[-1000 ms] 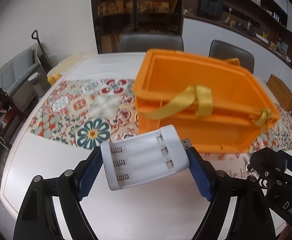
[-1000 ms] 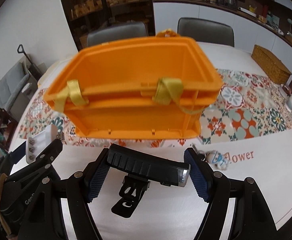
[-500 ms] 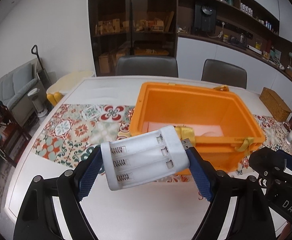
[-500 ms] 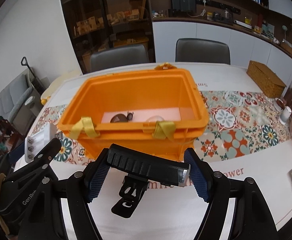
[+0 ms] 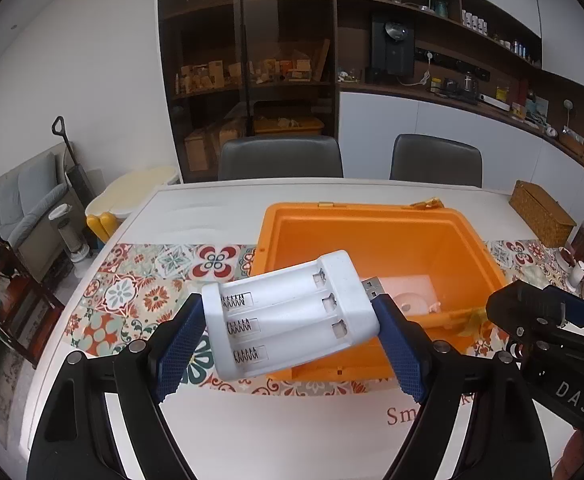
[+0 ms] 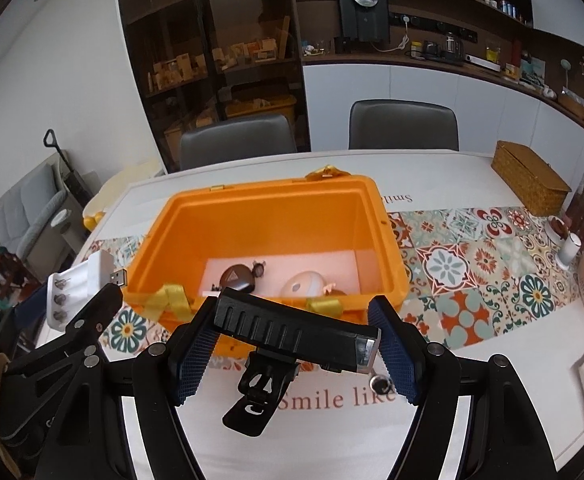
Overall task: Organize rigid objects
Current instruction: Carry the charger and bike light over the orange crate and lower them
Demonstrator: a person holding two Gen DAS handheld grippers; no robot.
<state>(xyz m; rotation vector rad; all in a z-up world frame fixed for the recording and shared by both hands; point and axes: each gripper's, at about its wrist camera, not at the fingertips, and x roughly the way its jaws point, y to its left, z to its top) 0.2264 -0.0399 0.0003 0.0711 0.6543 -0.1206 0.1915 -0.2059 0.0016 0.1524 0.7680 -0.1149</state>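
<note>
Both tools have risen, so the orange bin [image 5: 376, 264] now sits lower in each frame with its inside exposed, ready for dropping things in. Left wrist view: the left tool [image 5: 292, 340] clamps a white battery charger [image 5: 292, 316] at lower centre, over the bin's near edge. Right wrist view: the right tool [image 6: 292, 356] grips a black clip light [image 6: 296, 332]; only here do a dark gadget [image 6: 238, 278] and white mouse [image 6: 304, 284] show clearly on the bin's floor.

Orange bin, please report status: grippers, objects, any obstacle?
Left gripper shut on white battery charger. Right gripper shut on black bike light. Orange bin open ahead, small items inside. Path clear.
</note>
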